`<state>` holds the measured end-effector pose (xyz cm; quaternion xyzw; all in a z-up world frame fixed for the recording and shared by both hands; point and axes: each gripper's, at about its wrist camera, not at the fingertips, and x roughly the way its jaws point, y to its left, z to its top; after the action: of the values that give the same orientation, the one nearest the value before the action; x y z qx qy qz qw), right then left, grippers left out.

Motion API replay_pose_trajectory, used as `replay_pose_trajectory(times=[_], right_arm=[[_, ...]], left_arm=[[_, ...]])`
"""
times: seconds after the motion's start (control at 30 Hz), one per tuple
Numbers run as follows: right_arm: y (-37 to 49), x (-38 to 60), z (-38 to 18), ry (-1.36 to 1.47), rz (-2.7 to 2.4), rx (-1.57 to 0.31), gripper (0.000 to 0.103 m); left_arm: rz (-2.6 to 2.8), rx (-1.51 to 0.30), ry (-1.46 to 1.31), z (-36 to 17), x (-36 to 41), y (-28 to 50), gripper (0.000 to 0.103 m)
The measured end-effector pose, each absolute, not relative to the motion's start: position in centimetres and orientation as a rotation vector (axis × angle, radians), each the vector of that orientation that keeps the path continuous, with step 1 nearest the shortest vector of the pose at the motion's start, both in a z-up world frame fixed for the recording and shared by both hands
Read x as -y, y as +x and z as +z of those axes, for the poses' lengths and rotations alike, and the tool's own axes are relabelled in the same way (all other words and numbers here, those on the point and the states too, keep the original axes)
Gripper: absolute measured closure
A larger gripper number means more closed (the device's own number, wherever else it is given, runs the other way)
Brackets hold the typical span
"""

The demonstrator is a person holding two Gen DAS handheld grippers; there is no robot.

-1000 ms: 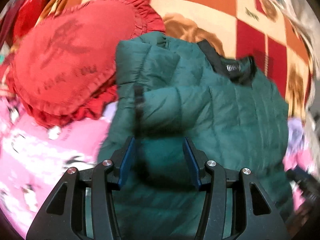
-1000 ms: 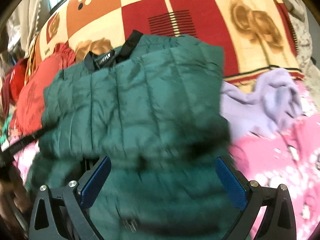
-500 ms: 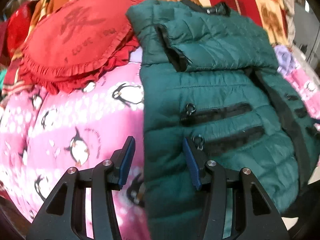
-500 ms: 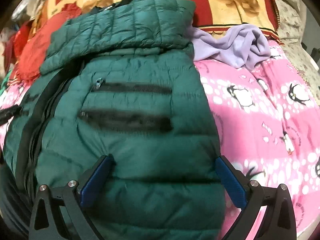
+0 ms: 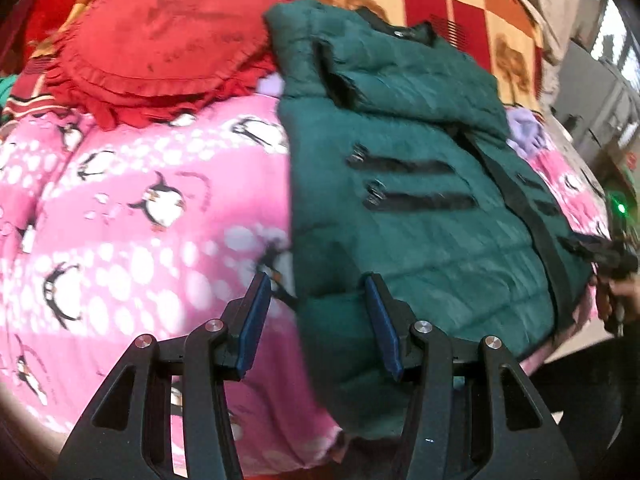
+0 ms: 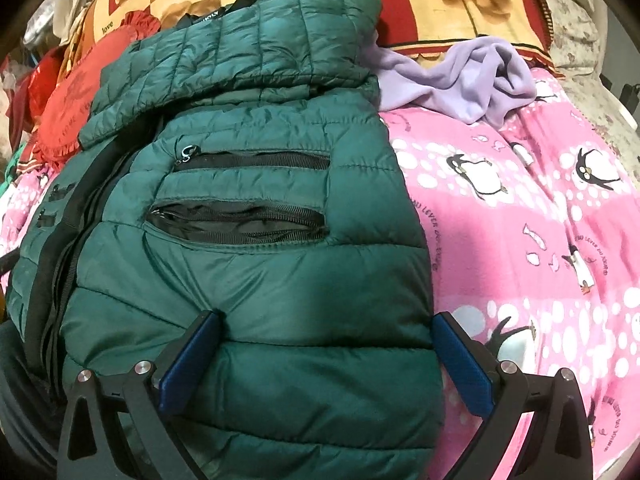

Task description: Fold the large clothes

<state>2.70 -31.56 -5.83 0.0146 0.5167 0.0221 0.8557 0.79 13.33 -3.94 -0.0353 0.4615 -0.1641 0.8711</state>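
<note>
Green puffer jacket (image 6: 248,216) lies flat on the pink penguin blanket (image 6: 520,240), collar end far, hem near me at the bed edge. Its top part is folded down over the chest, two black zip pockets (image 6: 240,224) showing below the fold. My right gripper (image 6: 324,354) is spread wide, straddling the jacket's near hem; both blue pads (image 6: 190,360) sit against the fabric, nothing pinched. My left gripper (image 5: 316,320) is also released, jaws apart over the jacket's left edge, one pad above the blanket (image 5: 140,220), the other over the jacket (image 5: 420,208); left view is blurred. Red frilled cushion (image 5: 160,40) sits far left, touching the jacket's far left corner. Lilac garment (image 6: 460,76) is bunched far right, just beside the jacket's shoulder. Patterned orange-red bedspread (image 6: 460,0) lies beyond.
</note>
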Motion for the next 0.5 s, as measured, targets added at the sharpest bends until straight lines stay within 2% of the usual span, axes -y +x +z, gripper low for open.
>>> replay_pose_trajectory(times=[0.07, 0.13, 0.5], right_arm=[[2.6, 31.5, -5.8, 0.028, 0.046, -1.080, 0.000], [2.6, 31.5, -5.9, 0.023, 0.045, -1.076, 0.000], [2.4, 32.1, -4.2, 0.001, 0.039, -1.040, 0.000]], left_arm=[[-0.391, -0.982, -0.096, -4.5, -12.9, 0.5, 0.051], [-0.400, -1.012, -0.122, -5.3, -13.0, 0.5, 0.039], [-0.435, -0.973, -0.192, -6.0, -11.9, -1.6, 0.037]])
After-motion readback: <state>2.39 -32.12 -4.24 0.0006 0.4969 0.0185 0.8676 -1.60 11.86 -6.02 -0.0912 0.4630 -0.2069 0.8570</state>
